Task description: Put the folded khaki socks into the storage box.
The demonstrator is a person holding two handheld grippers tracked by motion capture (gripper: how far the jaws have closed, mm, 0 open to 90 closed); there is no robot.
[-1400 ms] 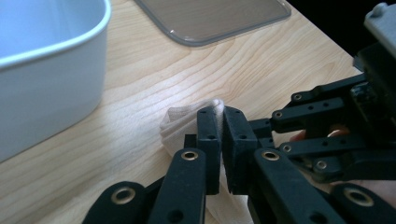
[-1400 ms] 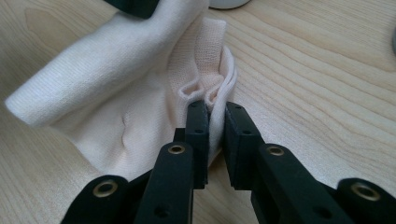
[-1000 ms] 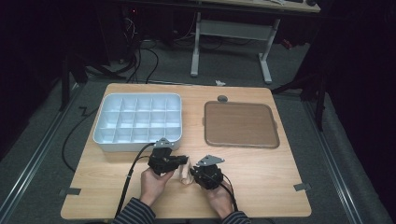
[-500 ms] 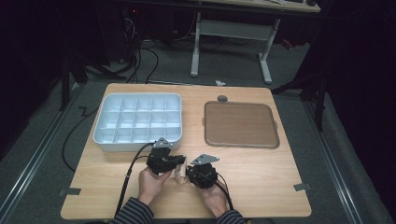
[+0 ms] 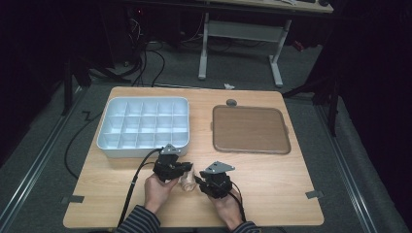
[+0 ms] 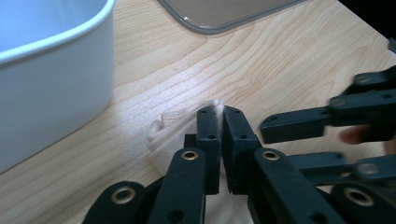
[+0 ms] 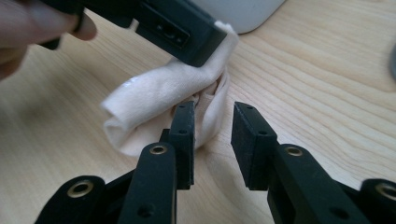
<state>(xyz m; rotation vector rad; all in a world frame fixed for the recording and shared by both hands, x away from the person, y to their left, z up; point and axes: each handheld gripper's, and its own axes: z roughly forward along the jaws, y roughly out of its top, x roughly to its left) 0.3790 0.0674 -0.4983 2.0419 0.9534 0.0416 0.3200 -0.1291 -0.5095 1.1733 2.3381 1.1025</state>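
Observation:
A small cream cloth (image 5: 186, 181), rolled and creased, lies on the wooden table (image 5: 272, 184) near its front edge, between my two hands. My left gripper (image 6: 222, 116) is shut on one edge of the cloth (image 6: 170, 133), which bunches up at its tips. My right gripper (image 7: 212, 119) faces it from the other side. Its jaws have just been opening and stand apart, with a fold of the cloth (image 7: 149, 100) lying against the left one but not pinched. In the high view the left gripper (image 5: 188, 169) and right gripper (image 5: 200, 183) nearly touch.
A white compartment tray (image 5: 103, 141) sits at the back left, its wall (image 6: 56, 88) close to my left gripper. A brown flat tray (image 5: 250, 128) lies at the back right, with a small grey round thing (image 5: 231, 102) behind it.
Both hands stay together at the table's front. The right gripper has shifted slightly beside the left, and the cloth remains between them.

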